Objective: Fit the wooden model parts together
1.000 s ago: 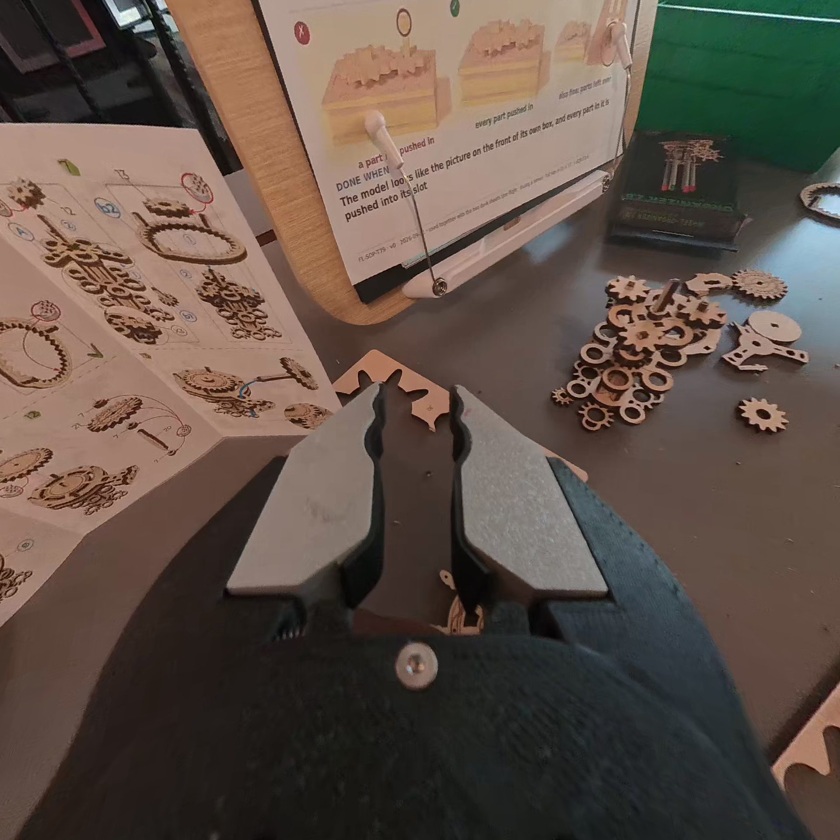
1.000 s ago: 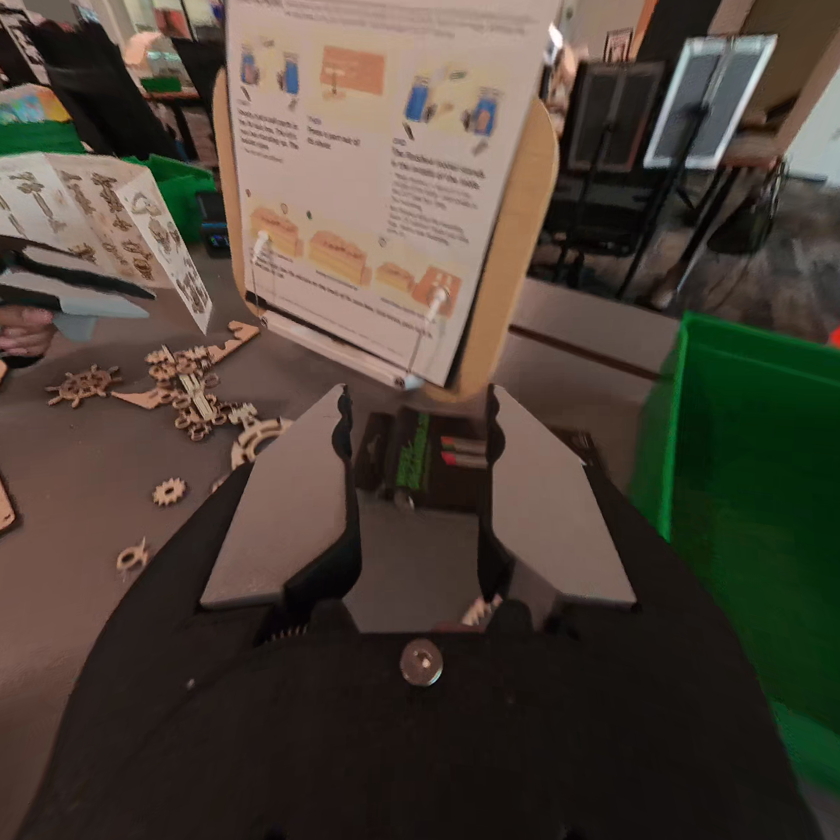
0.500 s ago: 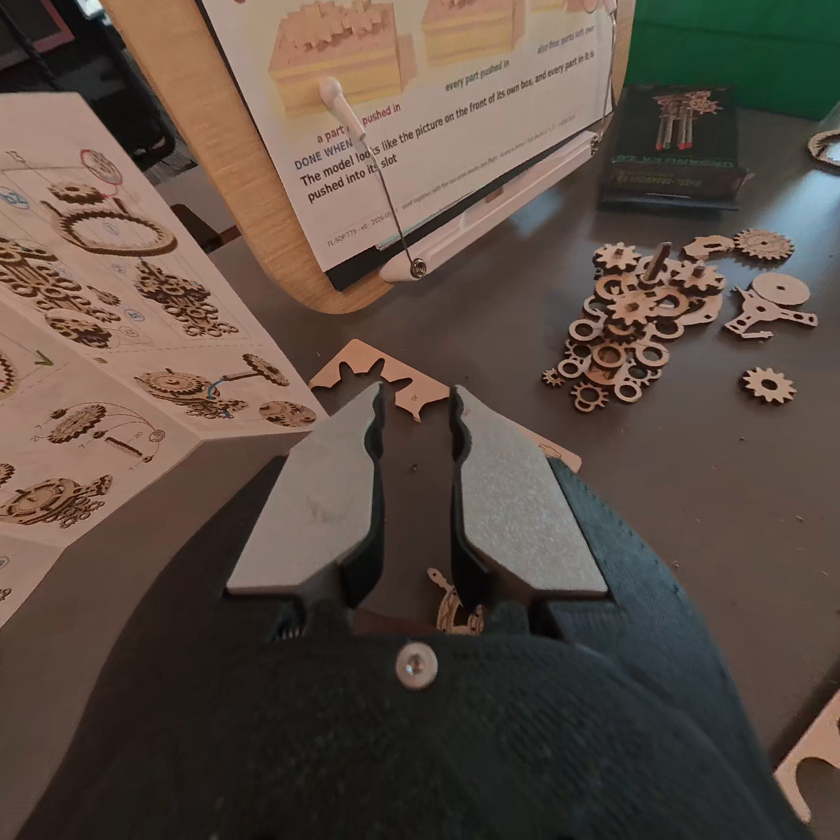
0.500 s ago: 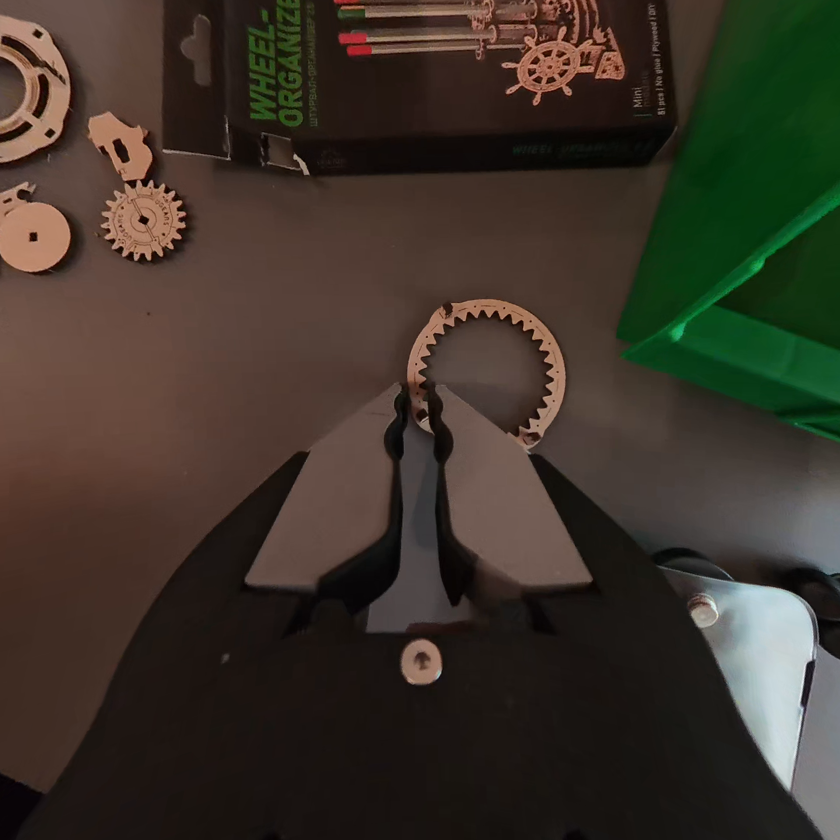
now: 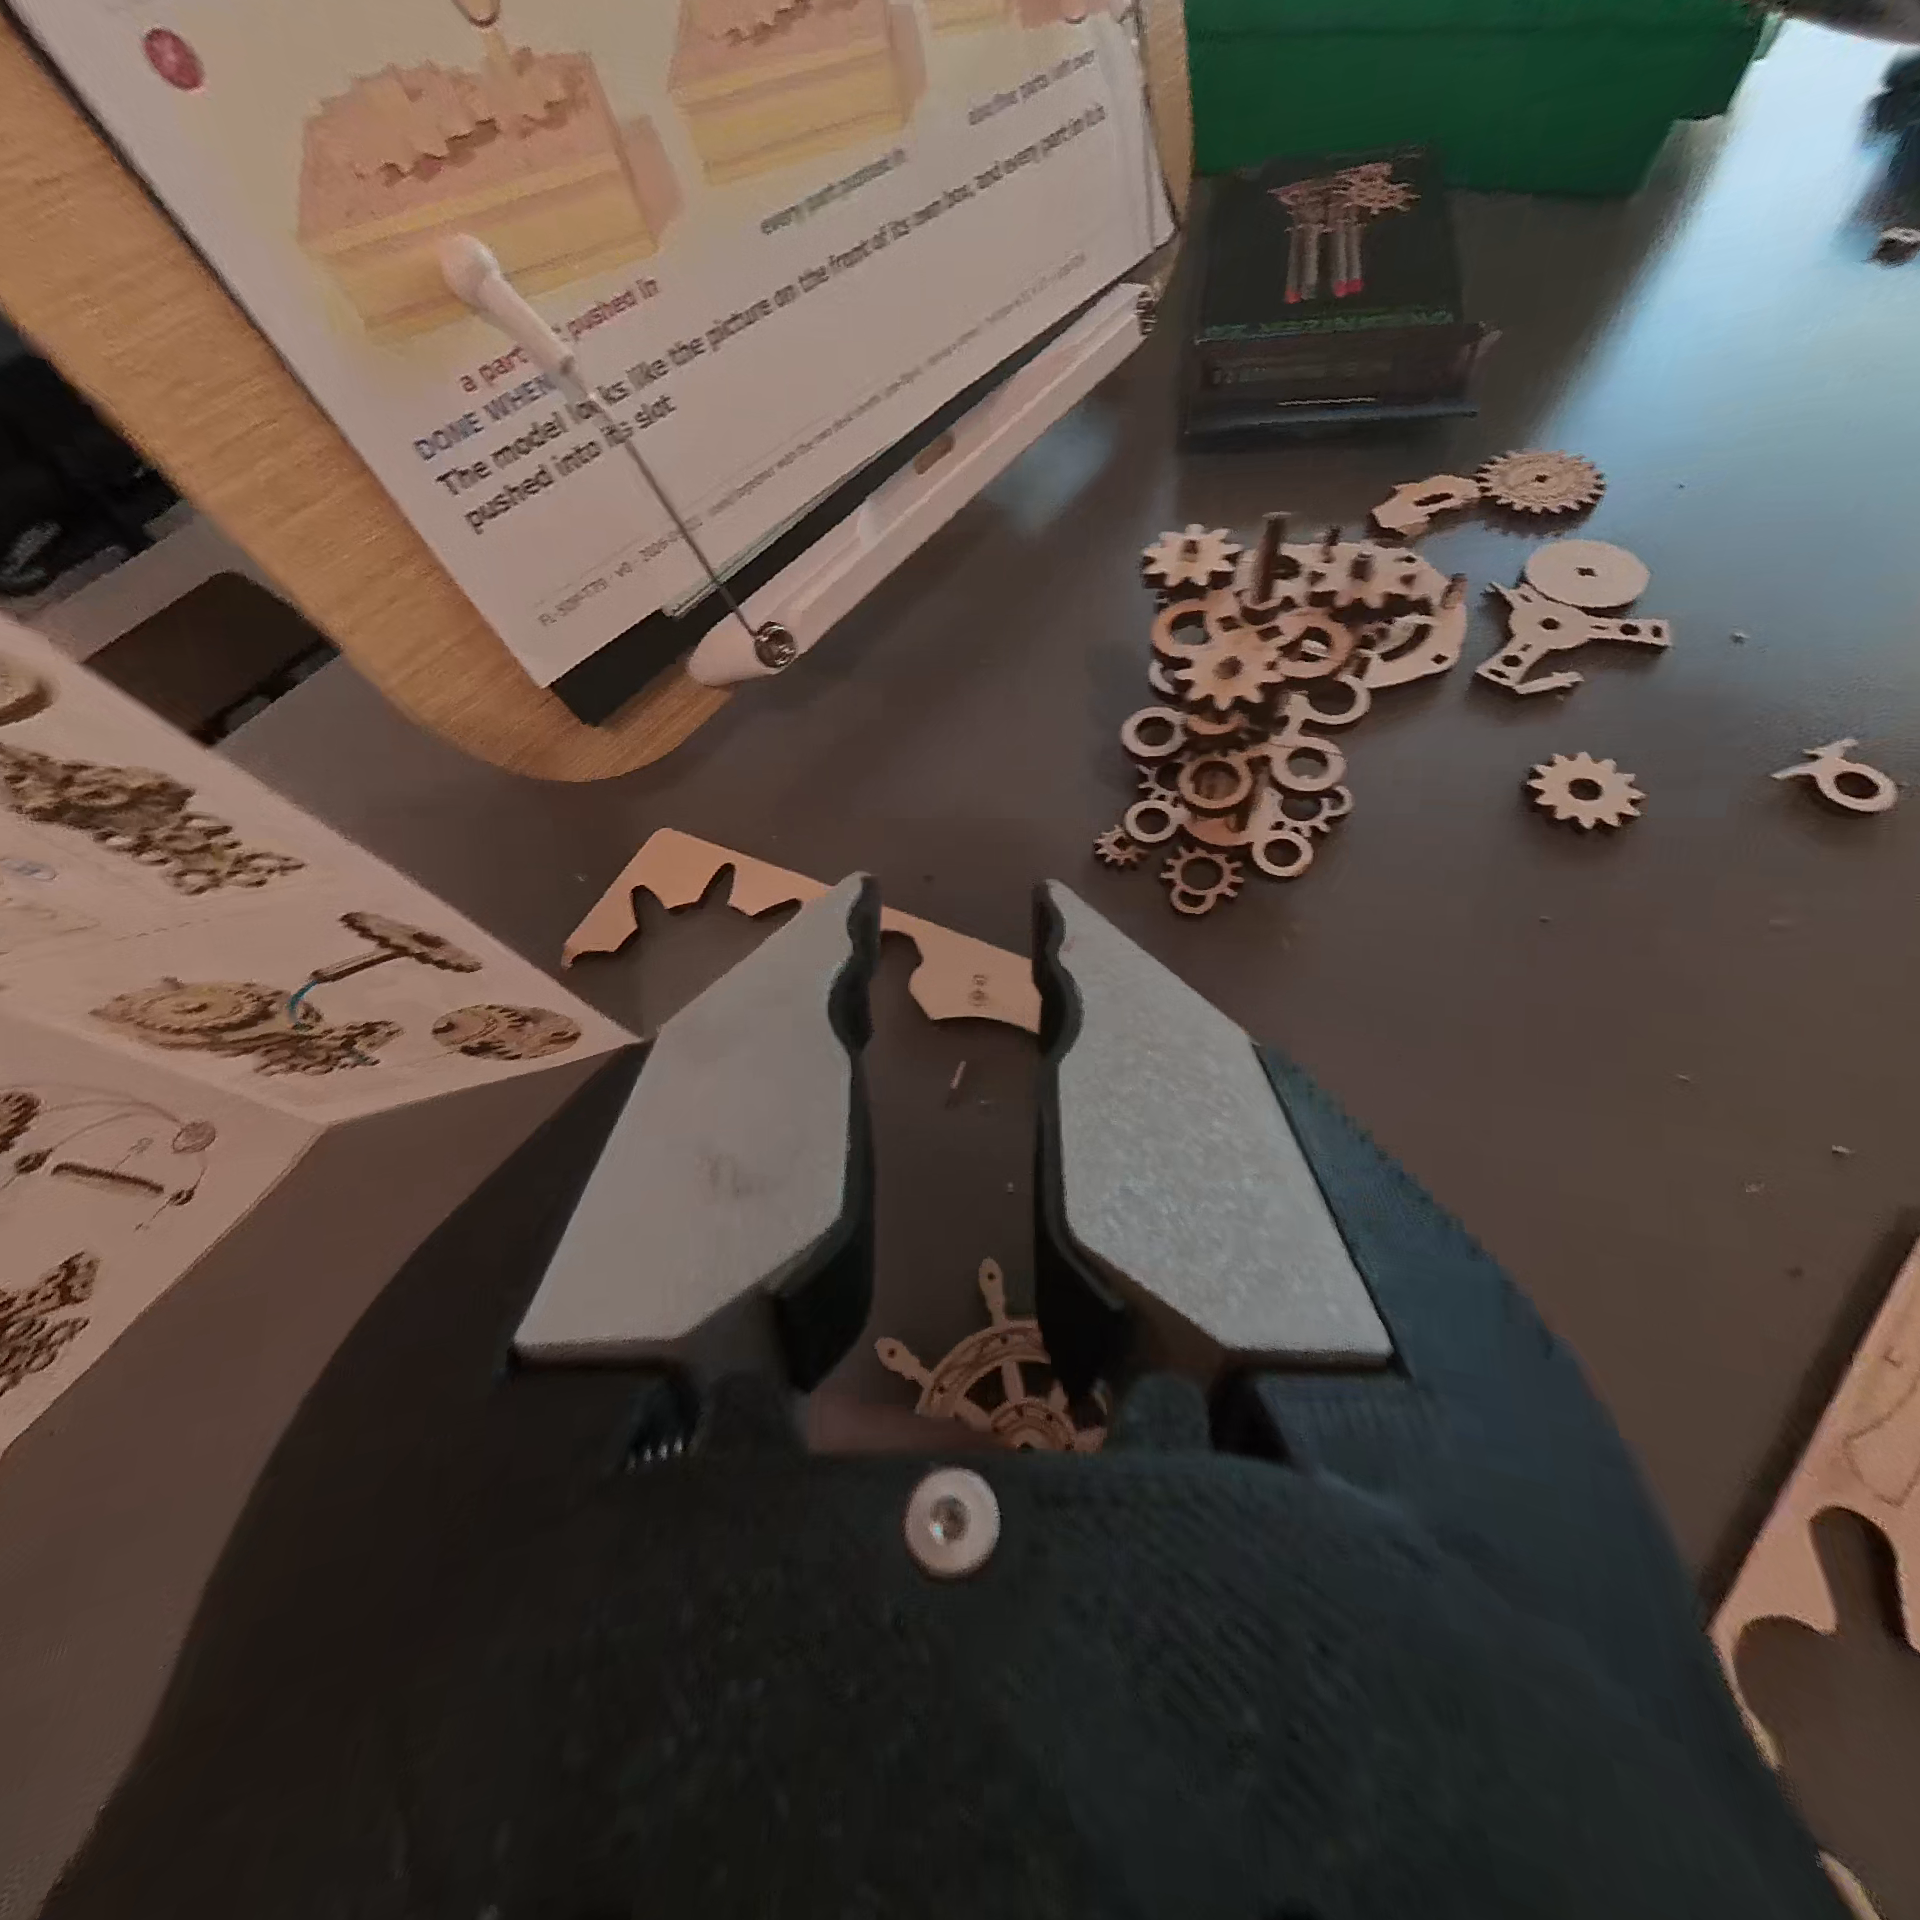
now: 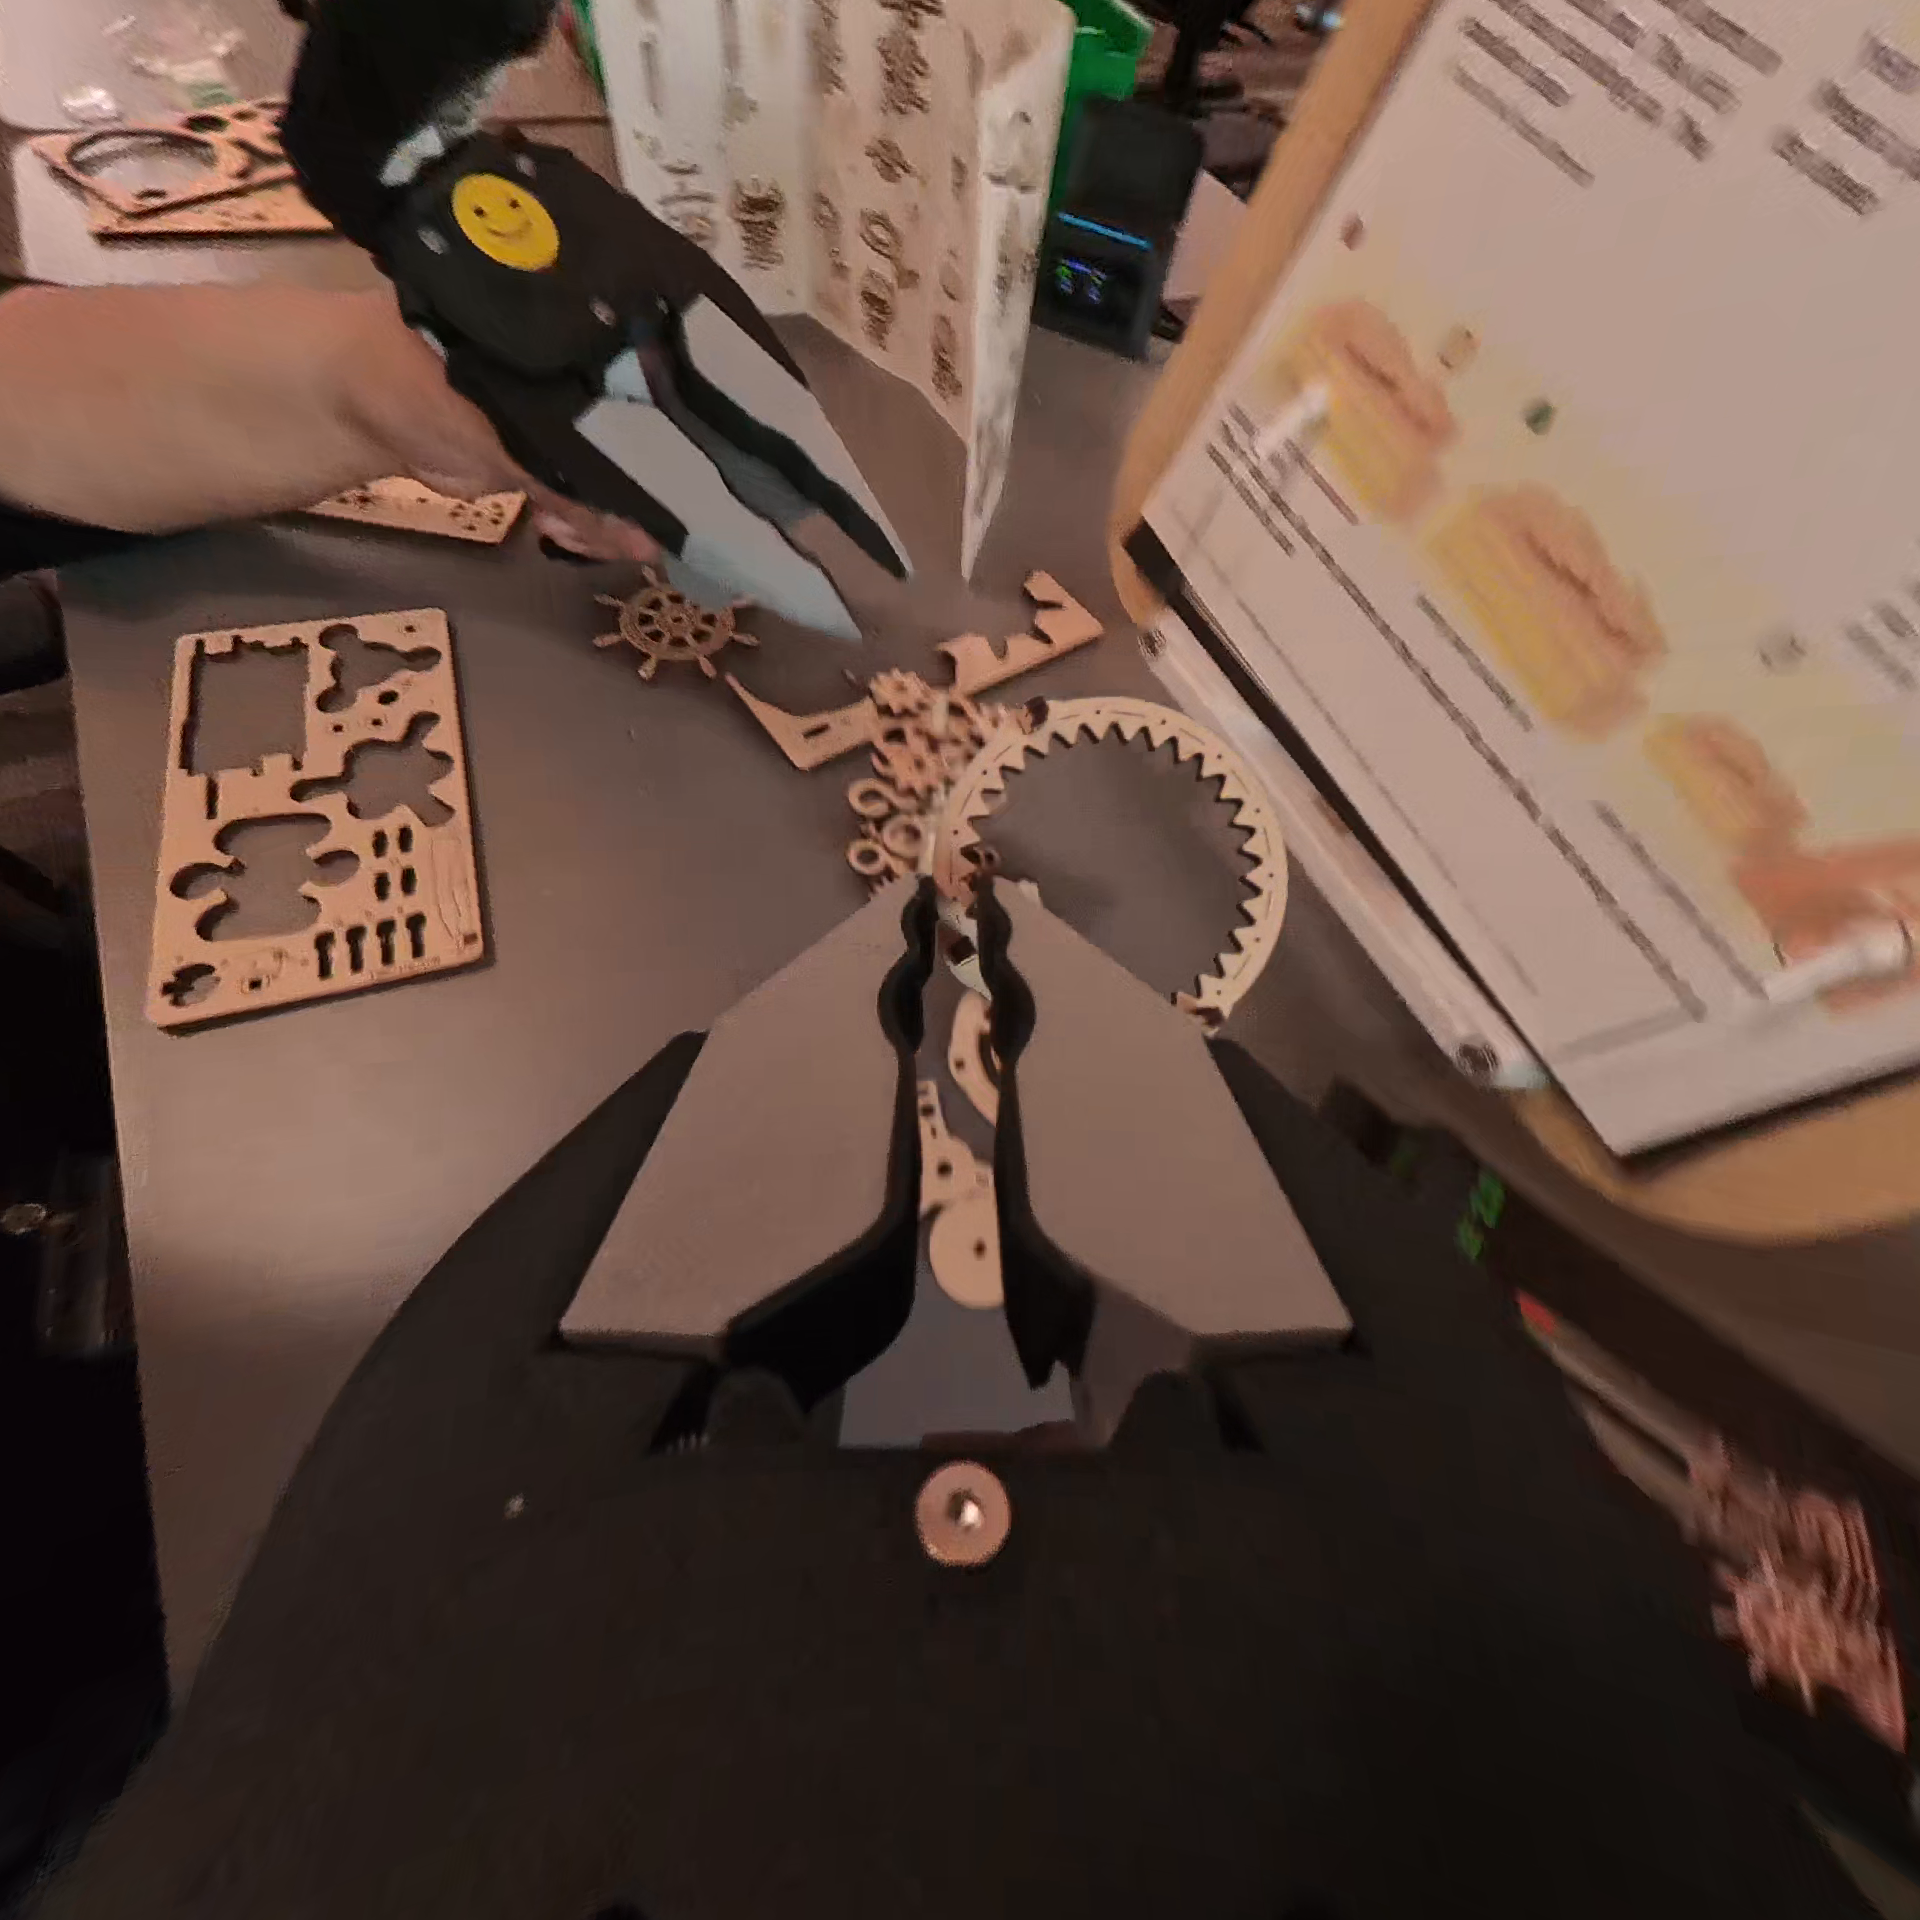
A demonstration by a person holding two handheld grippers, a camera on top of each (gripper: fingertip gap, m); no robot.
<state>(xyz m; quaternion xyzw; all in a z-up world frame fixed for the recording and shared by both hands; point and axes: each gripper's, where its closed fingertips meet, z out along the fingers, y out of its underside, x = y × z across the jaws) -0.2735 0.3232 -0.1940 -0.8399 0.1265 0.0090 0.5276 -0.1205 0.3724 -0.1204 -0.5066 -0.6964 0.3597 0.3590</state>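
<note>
My right gripper [image 6: 951, 896] is shut on the rim of a wooden ring gear with inner teeth [image 6: 1268, 868]. It holds the ring just above the table, beside a partly built cluster of small gears [image 6: 912, 774]. That cluster with its upright pin also shows in the left wrist view [image 5: 1247, 707]. My left gripper [image 5: 951, 935] is open and empty, low over the table. A wooden ship's wheel part [image 5: 997, 1392] lies under it between the fingers. The right wrist view shows the left gripper [image 6: 727, 488] over that wheel [image 6: 675, 623].
A jagged scrap strip [image 5: 717, 899] lies ahead of the left gripper. Loose gears [image 5: 1584, 792] and a flat arm part [image 5: 1558, 634] lie right of the cluster, with a dark box [image 5: 1330, 291] behind. There are also a punched-out sheet [image 6: 312, 810], a folded instruction booklet [image 5: 208, 987] and a propped instruction board [image 6: 1558, 520]. There is about 20 cm between the tips of the two grippers.
My right gripper closed on the ring gear lying by the green bin, lifted it and carried it over to the gear cluster. My left gripper shifted slightly, staying open; the ship's wheel shows more.
</note>
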